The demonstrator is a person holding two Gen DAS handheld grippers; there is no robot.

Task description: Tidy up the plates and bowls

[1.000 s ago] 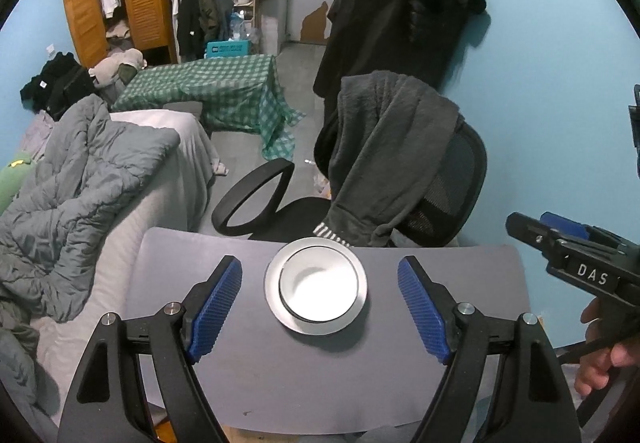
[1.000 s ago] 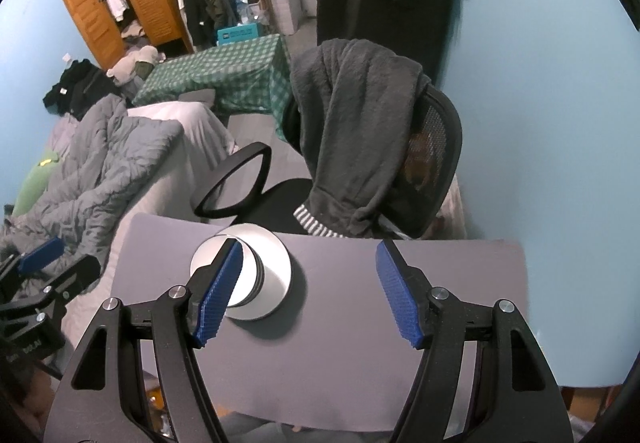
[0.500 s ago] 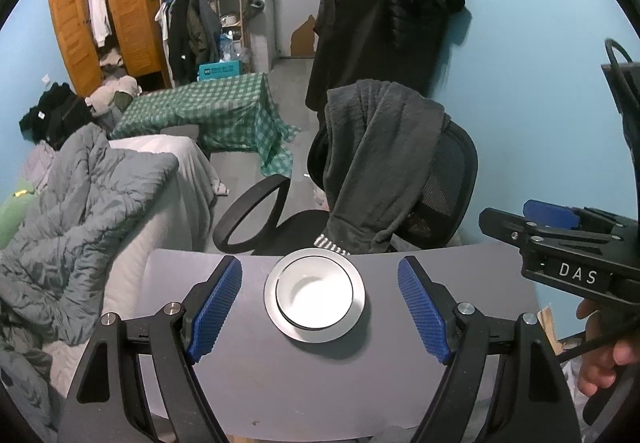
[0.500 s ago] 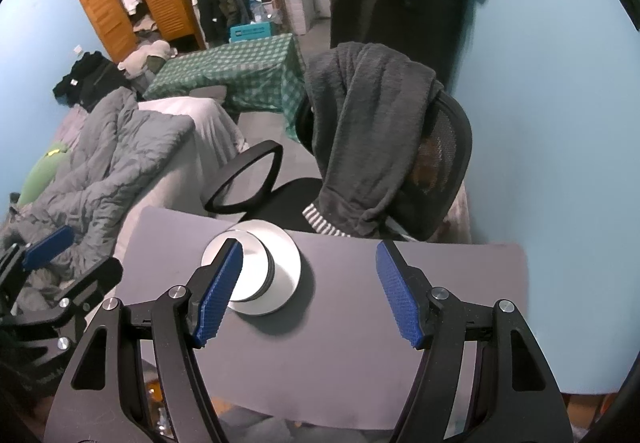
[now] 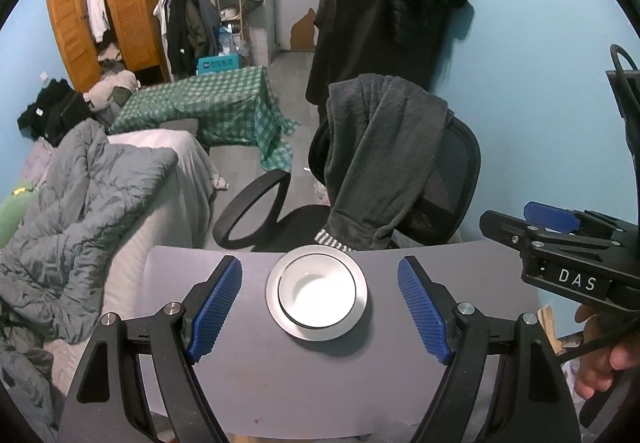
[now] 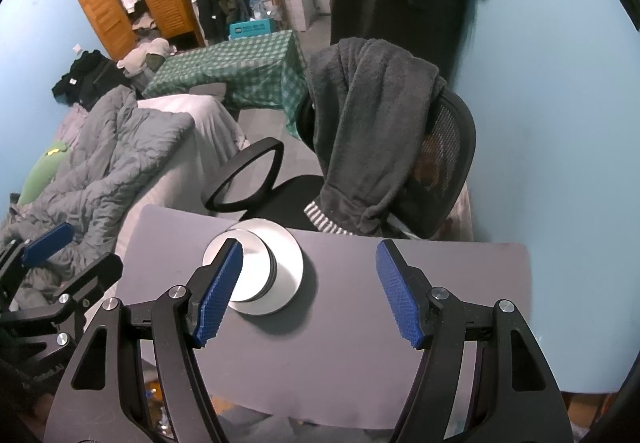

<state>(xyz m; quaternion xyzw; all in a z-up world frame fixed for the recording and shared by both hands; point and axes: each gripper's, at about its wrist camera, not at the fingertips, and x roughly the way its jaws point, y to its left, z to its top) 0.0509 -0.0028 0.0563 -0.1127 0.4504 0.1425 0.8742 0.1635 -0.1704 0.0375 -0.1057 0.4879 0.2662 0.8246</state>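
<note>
A grey tabletop (image 5: 304,383) fills the lower part of both wrist views. On it sits one round silver plate (image 5: 352,317), and inside that plate rests one smaller bowl (image 5: 316,293) with a pale, empty inside. The bowl sits slightly off centre in the plate, toward its far left side. These two are the only dishes visible, and they lie near the far edge of the table, just in front of the chair.

Two grippers appear. The left gripper (image 5: 320,307) points down toward the table with its two blue-padded fingers (image 5: 216,307) standing wide apart, one on each side of the plate and bowl, above them and touching neither. The right gripper (image 6: 310,293) also has its jaws apart with nothing between the pads; the stacked dishes lie behind its left finger, partly hidden by it. In the left wrist view the right gripper shows at the right edge, held by a hand (image 5: 600,359).

Beyond the table stands one black office chair (image 5: 436,187) with one dark grey garment (image 5: 380,147) draped over its back. To the left lies one bed with a rumpled grey duvet (image 5: 80,215). Further back are one low table under a green checked cloth (image 5: 216,103) and one wooden wardrobe (image 5: 116,3), its doors open with clothes inside.
</note>
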